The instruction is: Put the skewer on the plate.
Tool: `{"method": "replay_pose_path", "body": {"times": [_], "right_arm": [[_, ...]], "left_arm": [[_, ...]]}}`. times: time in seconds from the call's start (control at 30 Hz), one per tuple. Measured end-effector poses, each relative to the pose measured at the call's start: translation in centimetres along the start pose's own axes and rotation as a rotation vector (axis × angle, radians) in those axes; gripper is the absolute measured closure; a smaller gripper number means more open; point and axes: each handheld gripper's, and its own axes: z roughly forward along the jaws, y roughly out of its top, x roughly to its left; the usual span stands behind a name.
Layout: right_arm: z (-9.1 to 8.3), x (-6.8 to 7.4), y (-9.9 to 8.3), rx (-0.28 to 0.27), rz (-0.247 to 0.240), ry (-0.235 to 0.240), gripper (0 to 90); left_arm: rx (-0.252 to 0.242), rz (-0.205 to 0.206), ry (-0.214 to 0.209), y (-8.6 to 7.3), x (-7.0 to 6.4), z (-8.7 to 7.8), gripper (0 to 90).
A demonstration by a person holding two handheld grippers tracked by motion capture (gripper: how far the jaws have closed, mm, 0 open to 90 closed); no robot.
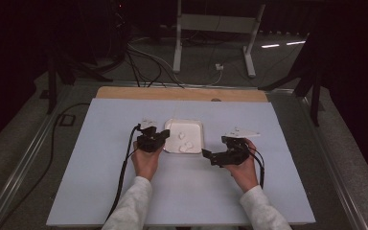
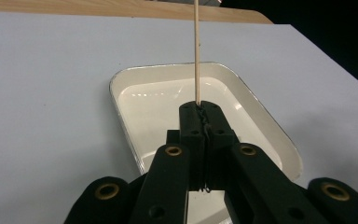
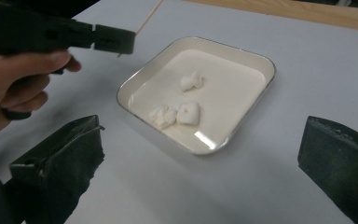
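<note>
The left gripper (image 2: 200,109) has its jaws pressed together on a thin wooden stick (image 2: 196,51), which rises straight from the jaw tips to the top edge of the left gripper view. In the high view this gripper (image 1: 159,136) sits just left of centre, its tip at the left rim of the tray. In the right gripper view it shows at the upper left (image 3: 121,39), held in a hand (image 3: 14,79), with the stick (image 3: 148,18) slanting up and to the right from the jaw tips.

The right gripper (image 3: 200,154) stands wide, one jaw at the lower left and the other at the lower right of its own view, with nothing between them but bare sheet and the near corner of the tray. In the high view it (image 1: 210,155) lies right of centre, near the tray's lower right corner and not touching it.

The white tray (image 3: 261,63), square with rounded corners and a shallow rim, holds three small white lumps (image 3: 186,112): two close together near its lower corner, one apart toward the middle. The rest of its floor is bare and glossy.

The tray rests mid-frame on a pale sheet (image 1: 100,182) covering the table. A strip of wood (image 1: 124,92) shows along the sheet's top edge. Open sheet spreads broadly on every side of the tray and grippers.
</note>
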Motion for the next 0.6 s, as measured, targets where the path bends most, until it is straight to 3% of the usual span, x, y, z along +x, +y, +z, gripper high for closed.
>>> {"method": "replay_pose_path", "body": {"times": [0.33, 0.6], "right_arm": [[-3.1, -1.0, -2.1, -0.049, 0.055, -0.01, 0.0], [-4.4, -1.8, -3.5, -0.045, 0.083, -0.038, 0.0]], "left_arm": [[0.036, -0.009, 0.039, 0.5, -0.4, 2.2, 90.0], [0.081, -0.044, 0.07, -0.2, -1.3, 3.6, 89.9]]}}
